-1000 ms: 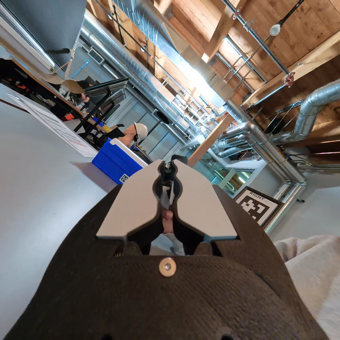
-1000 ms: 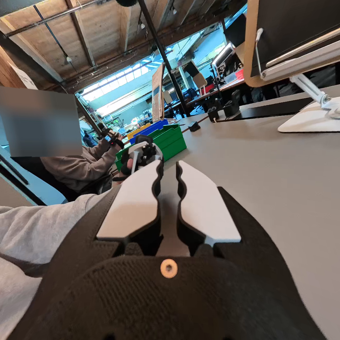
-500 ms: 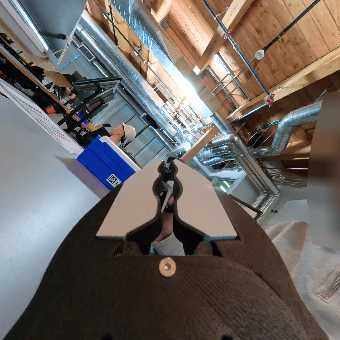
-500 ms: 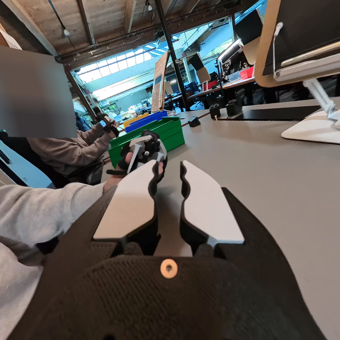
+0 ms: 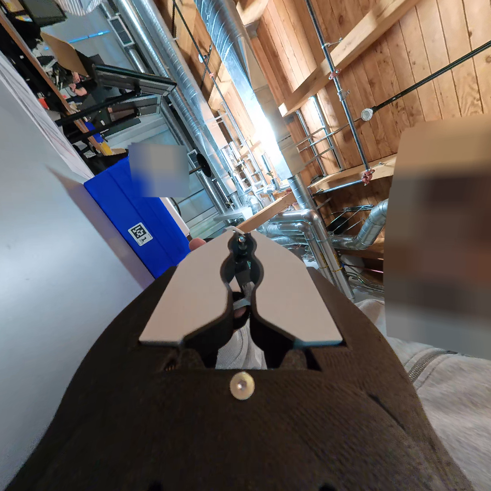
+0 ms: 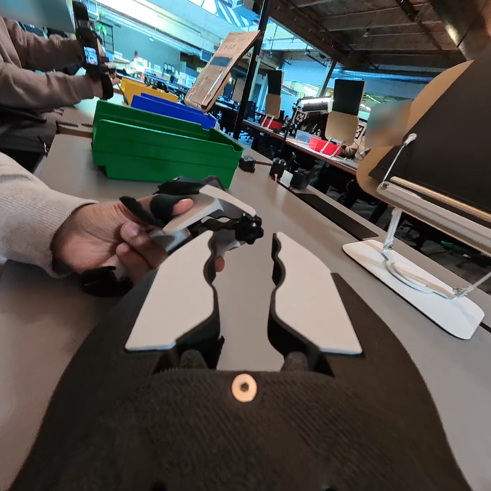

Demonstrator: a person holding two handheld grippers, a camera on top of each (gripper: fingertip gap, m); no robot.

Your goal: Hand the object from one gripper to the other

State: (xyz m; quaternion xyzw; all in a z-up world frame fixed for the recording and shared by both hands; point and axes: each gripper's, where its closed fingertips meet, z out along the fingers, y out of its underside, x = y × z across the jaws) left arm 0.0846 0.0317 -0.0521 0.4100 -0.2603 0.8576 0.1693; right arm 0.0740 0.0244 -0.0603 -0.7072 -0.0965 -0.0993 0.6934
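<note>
The object is a small black star-shaped knob (image 6: 248, 227) with a metal screw end. My left gripper (image 5: 241, 235) is shut on the knob (image 5: 242, 256), which sits between its fingertips. In the right wrist view the left gripper (image 6: 239, 225) is held by a hand and points right, with the knob at its tip. My right gripper (image 6: 243, 236) is open and empty. The knob hangs just above and in front of the gap between the right gripper's fingertips, nearer the left one, above the grey table (image 6: 279, 207).
Stacked green bins (image 6: 164, 148) and a blue bin (image 6: 172, 109) stand behind the left gripper. A monitor stand's white base (image 6: 414, 289) lies to the right. Another person's arm (image 6: 39, 77) is at the far left. A blue bin (image 5: 138, 220) shows in the left wrist view. Both grippers' tips are close together, under 4 cm apart.
The right gripper has opened wider and come much closer to the left gripper. The left gripper has swung round with the knob still in it.
</note>
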